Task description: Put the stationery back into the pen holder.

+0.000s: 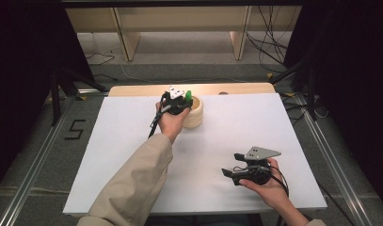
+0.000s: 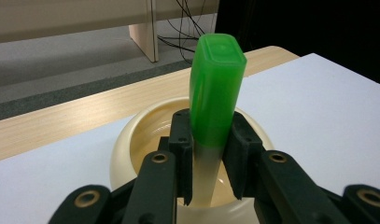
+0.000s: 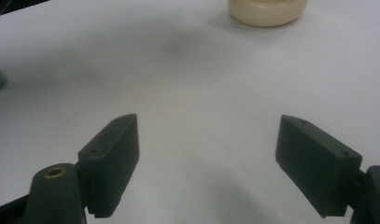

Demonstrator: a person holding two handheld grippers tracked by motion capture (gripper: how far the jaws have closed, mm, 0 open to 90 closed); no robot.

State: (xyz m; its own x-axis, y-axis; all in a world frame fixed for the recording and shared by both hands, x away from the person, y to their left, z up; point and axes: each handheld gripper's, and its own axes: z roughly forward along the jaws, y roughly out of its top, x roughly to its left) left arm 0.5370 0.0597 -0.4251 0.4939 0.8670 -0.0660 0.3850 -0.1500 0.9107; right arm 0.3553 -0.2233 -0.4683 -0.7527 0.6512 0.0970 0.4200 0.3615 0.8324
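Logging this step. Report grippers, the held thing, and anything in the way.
Left gripper shut on green-capped marker, over cream bowl. Right gripper open, nothing between its jaws, above white tabletop. Nothing in the way.

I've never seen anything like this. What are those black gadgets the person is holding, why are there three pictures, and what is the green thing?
There is no robot here: a person holds a hand-held gripper in each hand, a black tool with two jaws that pinch.

The high view looks down from above on the white table. The other two pictures come from small cameras riding on the tools, looking along their jaws.

The left hand-held gripper reaches to the far side of the table and is shut on a green-capped pen, held upright over a cream bowl, its lower end inside the bowl.

The right hand-held gripper rests near the person, jaws wide apart with just bare table between them.
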